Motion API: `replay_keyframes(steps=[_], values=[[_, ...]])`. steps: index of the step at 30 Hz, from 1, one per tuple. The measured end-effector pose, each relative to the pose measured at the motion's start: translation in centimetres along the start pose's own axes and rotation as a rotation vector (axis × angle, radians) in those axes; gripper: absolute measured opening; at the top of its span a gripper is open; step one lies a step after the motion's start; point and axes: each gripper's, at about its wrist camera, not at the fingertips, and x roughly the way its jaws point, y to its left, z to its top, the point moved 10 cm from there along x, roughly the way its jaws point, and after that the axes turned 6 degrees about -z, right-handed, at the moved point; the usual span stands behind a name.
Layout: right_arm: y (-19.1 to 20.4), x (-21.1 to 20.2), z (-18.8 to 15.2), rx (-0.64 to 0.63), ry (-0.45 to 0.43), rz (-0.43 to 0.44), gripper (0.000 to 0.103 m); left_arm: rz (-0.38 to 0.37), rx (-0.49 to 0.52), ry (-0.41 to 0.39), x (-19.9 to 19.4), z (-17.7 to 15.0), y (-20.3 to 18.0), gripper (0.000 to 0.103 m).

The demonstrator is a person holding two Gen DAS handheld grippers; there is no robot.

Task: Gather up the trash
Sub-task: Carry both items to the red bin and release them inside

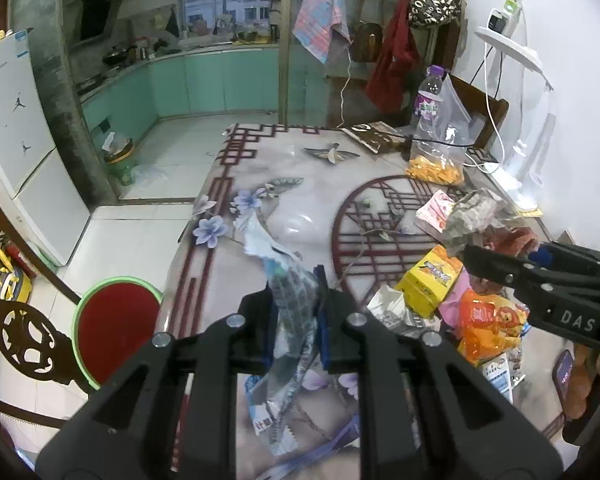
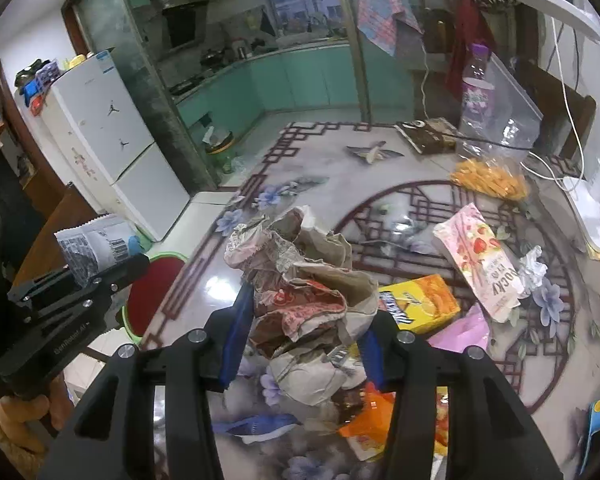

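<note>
pinching a grey printed wrapper [image 1: 292, 300] clear of the table [image 1: 300, 176], the left gripper [image 1: 296, 316] matches the right gripper [image 2: 300, 332], clamped on crumpled paper [image 2: 300, 276] above the remaining litter, seemingly to carry both to the green bin [image 1: 120, 160].

"das" on the right gripper [image 1: 470, 258]; "pocky" on the pink snack box [image 2: 482, 262].

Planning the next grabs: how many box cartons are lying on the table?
1: a yellow carton beside the pink Pocky packet, right of the right claw. Others may hide under wrappers.
</note>
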Motion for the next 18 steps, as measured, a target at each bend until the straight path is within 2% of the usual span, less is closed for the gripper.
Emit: replay_keyframes(steps=[18], values=[[7.8, 0.7, 0.0, -0.091, 0.006, 0.050, 0.047, 0.050, -0.068, -0.019, -2.9, -1.4, 6.2, 0.016]])
